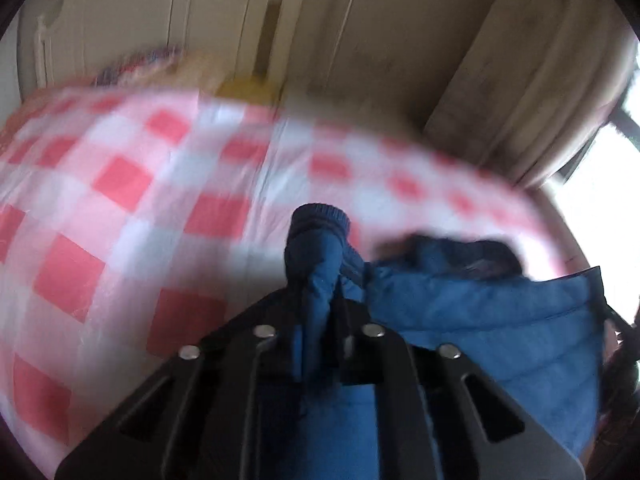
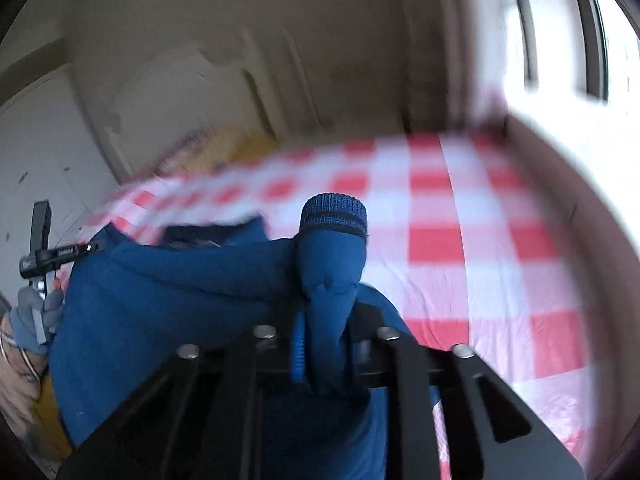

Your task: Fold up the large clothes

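Observation:
A blue padded jacket (image 1: 480, 320) hangs between both grippers above a bed with a red and white checked sheet (image 1: 120, 200). My left gripper (image 1: 320, 308) is shut on one sleeve, whose dark ribbed cuff (image 1: 320, 216) sticks out past the fingers. My right gripper (image 2: 324, 320) is shut on the other sleeve, with its ribbed cuff (image 2: 334, 210) sticking out. The jacket body (image 2: 160, 300) spreads to the left in the right wrist view. The left gripper's handle and the gloved hand (image 2: 32, 320) show at the far left there. Both views are blurred by motion.
The checked sheet (image 2: 480, 240) covers the bed. A yellow and patterned pile (image 1: 200, 76) lies at the bed's far end. Beige wardrobe doors (image 1: 320, 20) and a curtain (image 1: 520, 80) stand behind. A bright window (image 2: 580, 40) is on the right.

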A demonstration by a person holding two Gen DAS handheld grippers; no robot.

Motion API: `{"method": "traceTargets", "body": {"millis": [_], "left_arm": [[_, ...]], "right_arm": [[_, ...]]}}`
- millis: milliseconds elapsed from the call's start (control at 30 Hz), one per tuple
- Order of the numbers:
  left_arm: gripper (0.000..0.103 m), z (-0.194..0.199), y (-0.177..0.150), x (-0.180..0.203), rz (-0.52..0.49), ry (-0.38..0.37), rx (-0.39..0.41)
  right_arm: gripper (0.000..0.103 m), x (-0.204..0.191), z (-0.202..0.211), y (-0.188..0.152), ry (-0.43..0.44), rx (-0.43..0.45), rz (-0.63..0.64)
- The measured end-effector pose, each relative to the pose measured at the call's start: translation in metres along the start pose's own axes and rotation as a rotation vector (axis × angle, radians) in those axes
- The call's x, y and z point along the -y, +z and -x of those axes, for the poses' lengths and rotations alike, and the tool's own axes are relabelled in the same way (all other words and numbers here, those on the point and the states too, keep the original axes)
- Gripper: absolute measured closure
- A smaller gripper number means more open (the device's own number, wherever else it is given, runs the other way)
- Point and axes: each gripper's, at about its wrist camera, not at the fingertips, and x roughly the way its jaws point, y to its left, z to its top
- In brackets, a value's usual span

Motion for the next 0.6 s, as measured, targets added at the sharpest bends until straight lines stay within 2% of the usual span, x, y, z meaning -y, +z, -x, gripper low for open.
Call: {"method": "traceTargets", "body": {"millis": [33,100,200,300,367,433,500,567,600], "left_arm": [[0.095,0.026,-0.002,0.007,-0.018,-0.011,0.060],[0.095,0.053,0.004,0.015,-0.033,-0.018,0.113],[0.095,0.088,0.038,0.023,-0.026,-0.006,0.174],[0.094,0.085,0.066,0.028,-0.010,0.036,0.180],[0.092,0.060,0.082,0.030,0.011,0.076,0.140],[0.091,0.024,0.086,0.029,0.000,0.133,0.093],[0.090,-0.029,0.074,0.021,0.007,0.184,-0.004],[0.080,-0.077,0.049,0.012,-0.012,0.256,-0.083],[0.077,-0.102,0.034,0.006,0.001,0.259,-0.154]], "right_arm": [[0.088,-0.009,0.014,0.002,-0.001,0.030,0.020],[0.089,-0.026,0.048,0.014,0.004,0.104,0.052],[0.089,-0.037,0.075,0.047,-0.006,0.186,0.062],[0.089,-0.037,0.067,0.079,-0.039,0.208,0.032],[0.089,-0.033,0.043,0.091,-0.077,0.173,0.004],[0.089,-0.024,0.001,0.092,-0.128,0.088,-0.031],[0.089,-0.011,-0.049,0.076,-0.201,-0.030,-0.052],[0.086,0.001,-0.099,0.042,-0.272,-0.167,-0.050],[0.085,0.008,-0.123,0.019,-0.262,-0.239,-0.070]]}}
